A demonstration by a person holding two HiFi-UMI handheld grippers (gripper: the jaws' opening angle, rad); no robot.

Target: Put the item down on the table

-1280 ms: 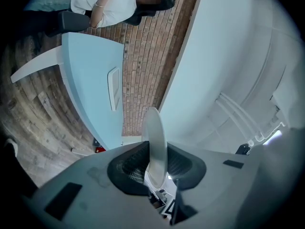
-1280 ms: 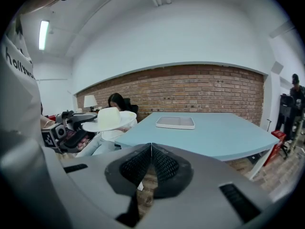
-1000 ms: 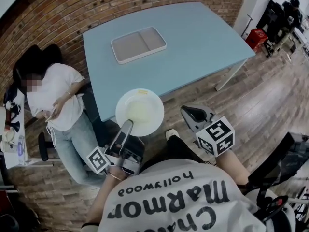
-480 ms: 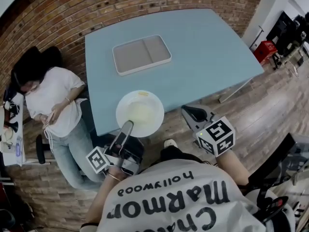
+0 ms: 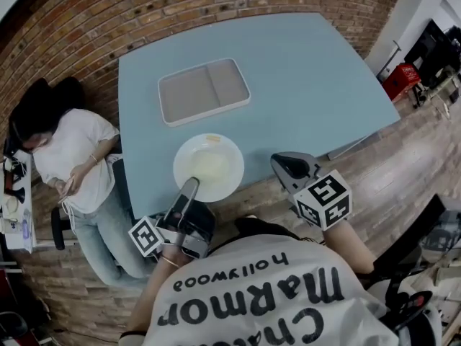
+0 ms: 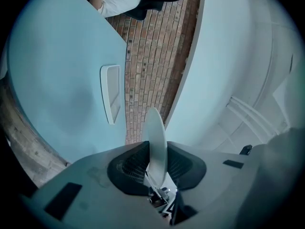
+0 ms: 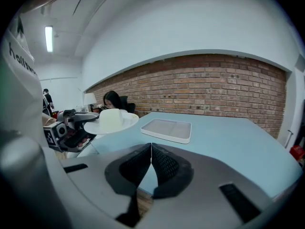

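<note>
A white round plate [image 5: 209, 167] hangs over the near edge of the light blue table [image 5: 302, 71]. My left gripper [image 5: 189, 190] is shut on the plate's near rim. In the left gripper view the plate [image 6: 156, 144] shows edge-on, clamped between the two dark pads. In the right gripper view the plate [image 7: 110, 121] shows at the left, level above the table's corner. My right gripper [image 5: 284, 166] is at the table's near edge, to the right of the plate, shut with nothing in it [image 7: 150, 159].
A white two-compartment tray [image 5: 204, 91] lies on the table beyond the plate. A seated person in a white shirt [image 5: 72, 157] is at the table's left side. A red crate [image 5: 400, 78] stands on the wooden floor at far right.
The plate and both grippers have come forward over the table's near edge. The plate now sits further over the tabletop than a second ago.
</note>
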